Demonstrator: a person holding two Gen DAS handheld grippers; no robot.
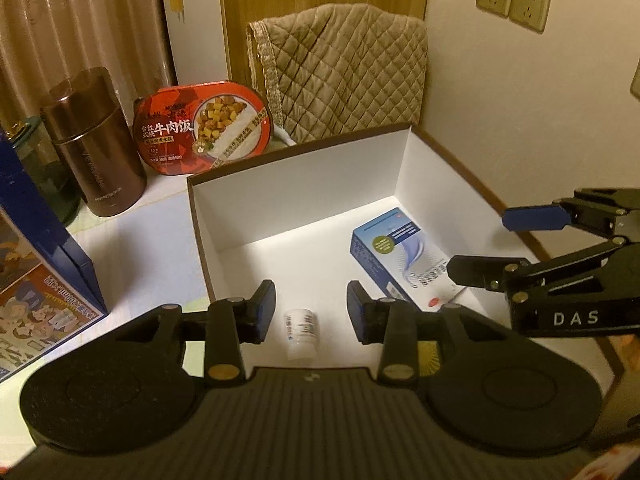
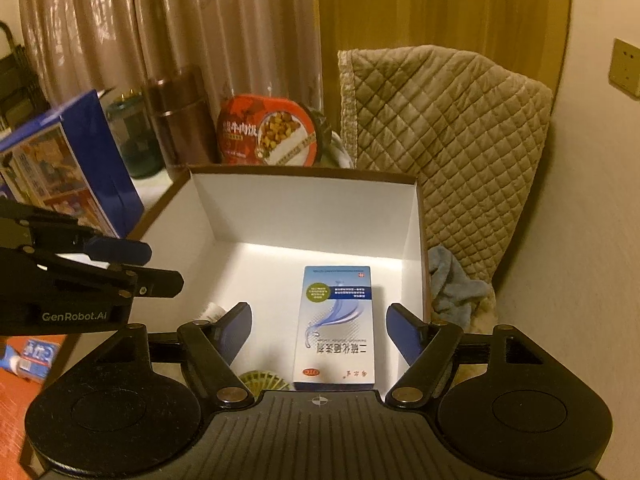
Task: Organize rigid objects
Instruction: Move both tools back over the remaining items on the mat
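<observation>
Left gripper (image 1: pixel 311 312) nearest in the left wrist view, jaws apart with nothing pressed between them; small white bottle (image 1: pixel 302 334) lies on its side on the box floor below the gap, not touched; right gripper (image 2: pixel 318 330) jaws standing wide, empty, above the medicine carton (image 2: pixel 337 328), which lies flat in the right part of the white box (image 2: pixel 304 204) near its right wall; both pieces are already inside the box, well apart from each other.

Handling, as a judgement: bottle looks light, hard plastic, smooth and round, likely to roll; best pinched across the body, pads square to its axis; carton looks light and stiff but crushable; take it across the narrow width at mid length, gentle squeeze.

Beyond the box: blue book-like box (image 1: pixel 44 264) to the left on the table; brown canister (image 1: pixel 94 144) behind it; red meal tray (image 1: pixel 204 128) propped on edge behind the box's far wall; quilted cover (image 1: pixel 340 76) at the back right; wall sockets (image 1: pixel 512 0) furthest.

Those three look like the ones left to organize; canister probably heaviest, needs wide jaws.
</observation>
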